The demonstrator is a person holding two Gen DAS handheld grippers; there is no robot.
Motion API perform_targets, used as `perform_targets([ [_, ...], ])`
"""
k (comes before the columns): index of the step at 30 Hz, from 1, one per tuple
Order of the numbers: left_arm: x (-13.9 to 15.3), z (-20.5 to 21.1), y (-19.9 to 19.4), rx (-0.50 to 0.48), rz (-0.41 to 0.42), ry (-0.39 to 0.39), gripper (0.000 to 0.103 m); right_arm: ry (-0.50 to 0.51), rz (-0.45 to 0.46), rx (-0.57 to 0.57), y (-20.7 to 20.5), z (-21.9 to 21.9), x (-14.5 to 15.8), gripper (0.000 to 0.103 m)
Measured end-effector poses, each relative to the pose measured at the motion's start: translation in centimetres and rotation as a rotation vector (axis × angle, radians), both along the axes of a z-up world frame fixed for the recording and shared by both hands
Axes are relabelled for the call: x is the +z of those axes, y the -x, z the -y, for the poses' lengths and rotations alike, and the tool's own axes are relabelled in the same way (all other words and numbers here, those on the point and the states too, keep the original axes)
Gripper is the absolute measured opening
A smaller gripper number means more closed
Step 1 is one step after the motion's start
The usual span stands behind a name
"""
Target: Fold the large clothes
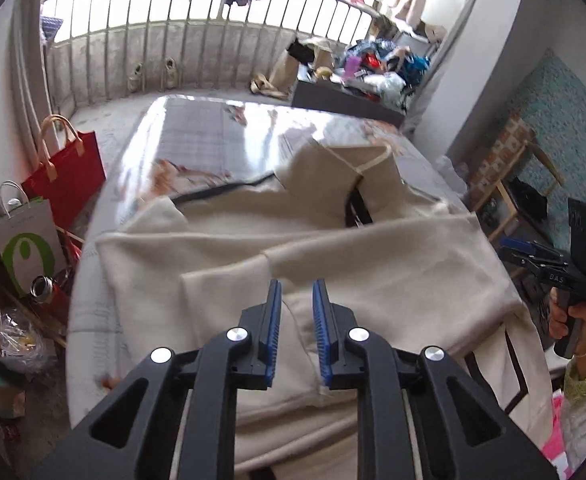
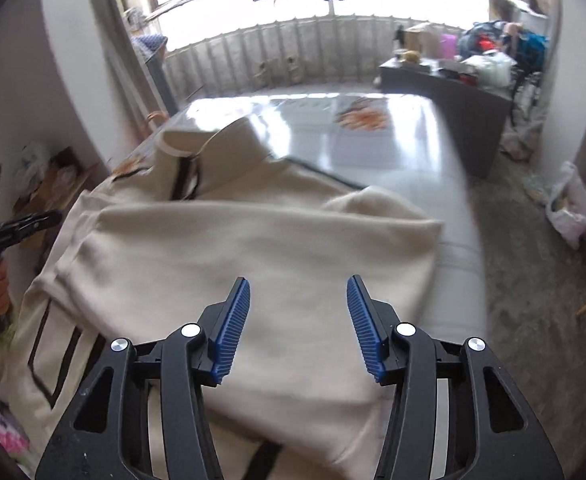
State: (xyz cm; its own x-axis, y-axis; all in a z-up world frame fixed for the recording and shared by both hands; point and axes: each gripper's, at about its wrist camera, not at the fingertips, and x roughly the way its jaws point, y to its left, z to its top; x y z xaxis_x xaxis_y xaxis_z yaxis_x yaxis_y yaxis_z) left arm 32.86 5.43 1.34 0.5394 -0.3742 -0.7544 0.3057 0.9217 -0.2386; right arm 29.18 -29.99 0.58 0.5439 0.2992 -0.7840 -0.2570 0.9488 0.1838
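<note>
A large cream garment (image 1: 333, 248) with dark stripes lies partly folded across the bed (image 1: 197, 132), its collar towards the far end. My left gripper (image 1: 297, 286) hovers over the near folded layer with its blue pads a narrow gap apart and not pressing any cloth. In the right wrist view the same garment (image 2: 233, 240) fills the near half of the bed (image 2: 373, 152). My right gripper (image 2: 298, 280) stands wide open above it with nothing between its fingers. Each gripper also shows in the other's view, held by a hand: the right gripper (image 1: 533, 254) and the left gripper (image 2: 33, 220).
Left of the bed stand a red bag (image 1: 69, 176), a white paper bag (image 1: 27, 244) and a red flask (image 1: 47, 290). A dark table (image 2: 453, 88) piled with clutter stands beyond the bed. A wooden shelf (image 1: 505, 184) is on the right, and a plastic bag (image 2: 569, 208) lies on the floor.
</note>
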Motion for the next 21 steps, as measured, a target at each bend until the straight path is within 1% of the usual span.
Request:
perform_targets([
  [1,-1.1,0.9,0.0,-0.011,-0.044,-0.03,0.018,0.009,-0.026,0.03,0.4,-1.2,-0.7,0.051],
  [3,-3.5,2.0,0.0,-0.007,-0.126,-0.094,0.018,0.066,-0.075,0.048,0.8,-3.0,-2.5,0.053],
  [4,-3.9,2.0,0.3,-0.003,-0.108,-0.094,0.019,0.094,-0.08,0.043,1.1,-3.4,-3.2,0.053],
  [5,-3.7,2.1,0.7,0.0,-0.088,-0.105,0.02,0.101,-0.06,0.032,1.5,-3.5,-3.1,0.054],
  [6,-3.5,2.1,0.9,-0.002,-0.094,-0.118,0.02,0.107,-0.067,0.02,1.9,-3.5,-2.7,0.054],
  [9,-1.8,1.6,2.6,-0.015,-0.063,-0.084,0.023,0.112,-0.046,-0.018,3.4,-3.3,-0.8,0.055],
  [10,-1.4,1.6,3.2,-0.022,-0.049,-0.088,0.031,0.108,-0.037,-0.016,3.9,-3.3,-0.7,0.056],
  [11,-1.4,1.5,3.7,-0.021,-0.044,-0.102,0.041,0.109,-0.037,-0.013,4.2,-3.5,-0.8,0.059],
  [12,-1.9,1.5,4.1,-0.02,-0.059,-0.122,0.045,0.124,-0.047,-0.014,4.4,-3.6,-1.2,0.06],
  [13,-2.7,1.5,4.2,-0.015,-0.092,-0.153,0.049,0.156,-0.062,-0.025,4.4,-3.7,-1.9,0.06],
  [14,-3.7,1.4,4.2,0.0,-0.132,-0.185,0.049,0.188,-0.081,-0.044,3.9,-3.9,-2.7,0.06],
  [15,-3.7,1.1,4.6,0.006,-0.123,-0.18,0.049,0.202,-0.1,-0.069,3.9,-3.7,-3.1,0.06],
  [17,-2.7,0.5,5.8,0.032,-0.103,-0.186,0.049,0.16,-0.097,-0.109,4.9,-3.3,-2.5,0.06],
  [19,-1.1,-0.7,7.5,0.054,-0.063,-0.144,0.051,0.122,-0.054,-0.122,7.0,-3.5,-0.8,0.061],
  [20,-0.5,-1.3,8.7,0.064,-0.044,-0.126,0.057,0.12,-0.037,-0.127,8.3,-3.8,-0.2,0.064],
  [21,0.0,-1.7,9.8,0.075,-0.029,-0.122,0.058,0.118,-0.024,-0.127,9.7,-4.2,0.3,0.069],
])
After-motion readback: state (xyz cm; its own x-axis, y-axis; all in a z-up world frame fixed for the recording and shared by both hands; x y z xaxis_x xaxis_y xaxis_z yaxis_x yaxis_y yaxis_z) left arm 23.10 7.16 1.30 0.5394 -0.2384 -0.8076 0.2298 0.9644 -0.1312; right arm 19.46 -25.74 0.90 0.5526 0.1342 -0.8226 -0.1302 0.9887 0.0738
